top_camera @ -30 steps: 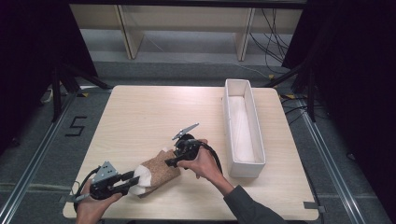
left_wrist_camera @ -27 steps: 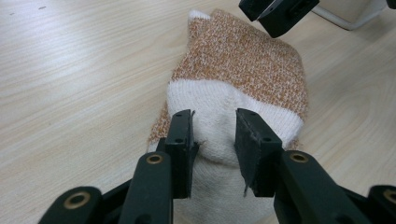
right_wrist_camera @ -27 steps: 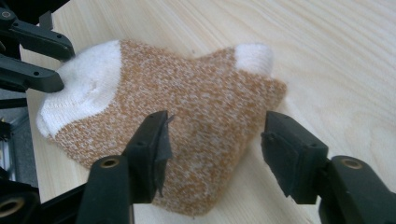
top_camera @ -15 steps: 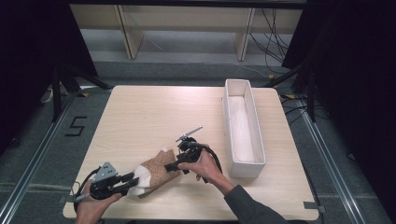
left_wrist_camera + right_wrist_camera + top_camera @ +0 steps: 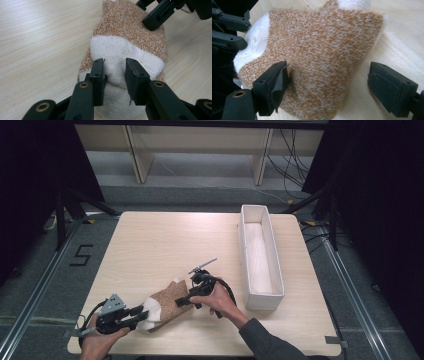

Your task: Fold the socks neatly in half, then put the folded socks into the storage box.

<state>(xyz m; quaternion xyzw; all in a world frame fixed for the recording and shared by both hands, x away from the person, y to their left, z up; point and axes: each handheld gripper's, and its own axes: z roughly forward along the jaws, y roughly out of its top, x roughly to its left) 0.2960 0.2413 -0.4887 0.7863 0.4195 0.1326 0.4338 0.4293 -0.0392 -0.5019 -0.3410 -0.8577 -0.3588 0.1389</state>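
A brown-and-white knitted sock (image 5: 167,301) lies on the wooden table (image 5: 150,245) near its front edge. My left gripper (image 5: 142,316) is shut on the sock's white toe (image 5: 117,50), with a fold of the knit pinched between its pads (image 5: 98,72). My right gripper (image 5: 182,301) hangs low over the brown end of the sock (image 5: 319,50). Its jaws have just been opening and stand wide; the sock lies between them, and the right pad (image 5: 387,87) is clear of it. The right gripper's jaw tip (image 5: 157,16) rests by the brown part in the left gripper view.
A long white tray (image 5: 265,301) stands lengthwise at the table's right side, just beyond my right hand (image 5: 220,302). Bare wood spreads over the far and left parts of the table. Dark curtains and a shelf frame surround it.
My right gripper has sunk a little toward the table and its jaws have spread wider over the sock's brown end. The left gripper has stayed put on the toe.
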